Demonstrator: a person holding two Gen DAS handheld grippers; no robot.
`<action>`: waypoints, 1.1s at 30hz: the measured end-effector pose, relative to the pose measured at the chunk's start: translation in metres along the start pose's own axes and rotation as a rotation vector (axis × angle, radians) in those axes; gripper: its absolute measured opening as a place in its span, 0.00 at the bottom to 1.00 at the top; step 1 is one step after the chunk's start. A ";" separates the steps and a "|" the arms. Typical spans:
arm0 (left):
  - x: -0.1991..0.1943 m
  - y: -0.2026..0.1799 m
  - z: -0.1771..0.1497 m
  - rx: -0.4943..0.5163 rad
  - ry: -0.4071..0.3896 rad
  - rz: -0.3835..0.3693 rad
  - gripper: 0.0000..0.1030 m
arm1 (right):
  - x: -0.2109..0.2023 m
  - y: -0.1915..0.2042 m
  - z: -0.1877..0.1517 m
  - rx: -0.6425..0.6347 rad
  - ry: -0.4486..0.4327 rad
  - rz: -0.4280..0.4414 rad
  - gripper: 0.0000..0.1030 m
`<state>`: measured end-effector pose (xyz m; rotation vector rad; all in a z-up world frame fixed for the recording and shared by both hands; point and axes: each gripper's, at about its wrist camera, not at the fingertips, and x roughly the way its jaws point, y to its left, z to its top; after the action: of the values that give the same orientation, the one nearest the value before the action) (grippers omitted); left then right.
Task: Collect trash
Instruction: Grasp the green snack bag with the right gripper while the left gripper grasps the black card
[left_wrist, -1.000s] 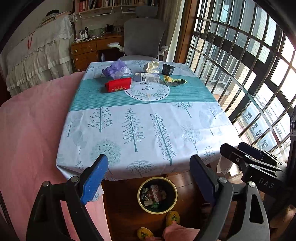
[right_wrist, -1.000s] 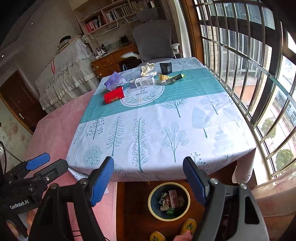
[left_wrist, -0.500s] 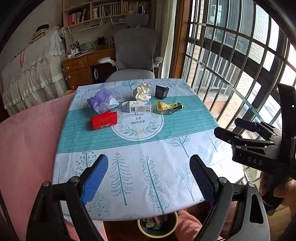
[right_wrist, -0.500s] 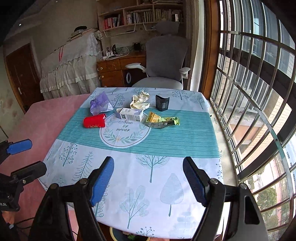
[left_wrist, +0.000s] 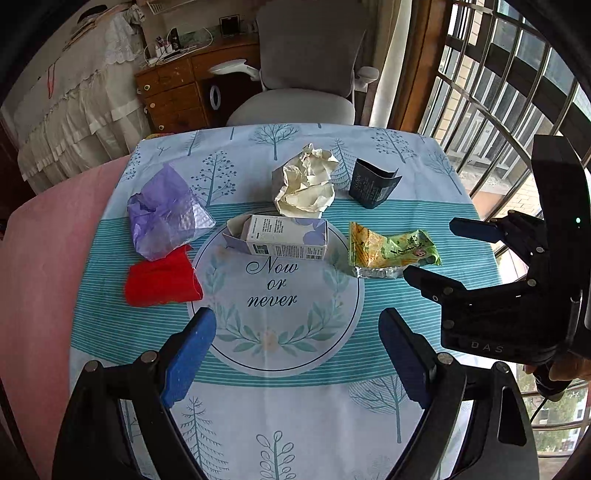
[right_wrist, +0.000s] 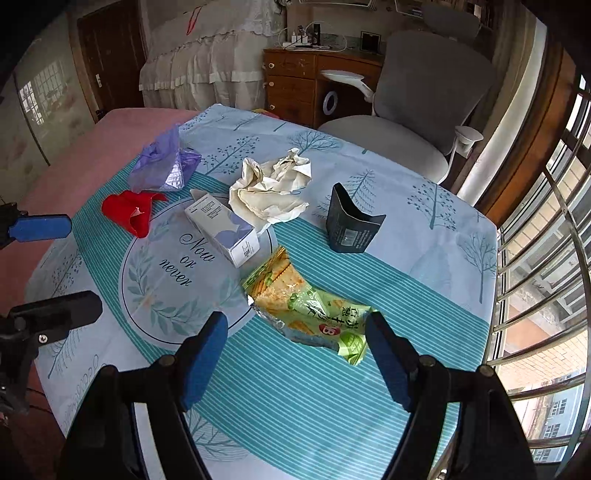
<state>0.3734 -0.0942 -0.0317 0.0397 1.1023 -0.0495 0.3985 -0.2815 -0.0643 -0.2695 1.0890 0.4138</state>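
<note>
Trash lies on a tree-print tablecloth: a purple plastic bag, a red wrapper, a white carton, crumpled cream paper, a dark torn box and a green cracker wrapper. My left gripper is open above the printed circle, short of the carton. My right gripper is open, its fingers either side of the cracker wrapper's near end. The right gripper also shows in the left wrist view, beside the wrapper.
A grey office chair stands behind the table's far edge. A wooden drawer unit and a covered bed are further back. A barred window runs along the right. A pink cloth covers the surface left of the table.
Both grippers have moved up from the floor bin and forward over the table. The trash now fills the views; the right gripper has come down around the cracker wrapper.
</note>
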 end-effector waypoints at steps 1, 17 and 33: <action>0.011 0.000 0.005 -0.001 0.014 0.011 0.86 | 0.010 -0.001 0.005 -0.025 0.011 0.010 0.75; 0.068 0.012 0.034 -0.054 0.103 0.019 0.86 | 0.078 0.013 0.008 -0.208 0.109 0.137 0.49; 0.087 -0.056 0.110 -0.029 0.097 -0.096 0.86 | 0.041 -0.100 -0.019 0.248 0.059 0.172 0.11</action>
<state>0.5070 -0.1581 -0.0602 -0.0366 1.2010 -0.1186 0.4447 -0.3710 -0.1085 0.0324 1.2138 0.4209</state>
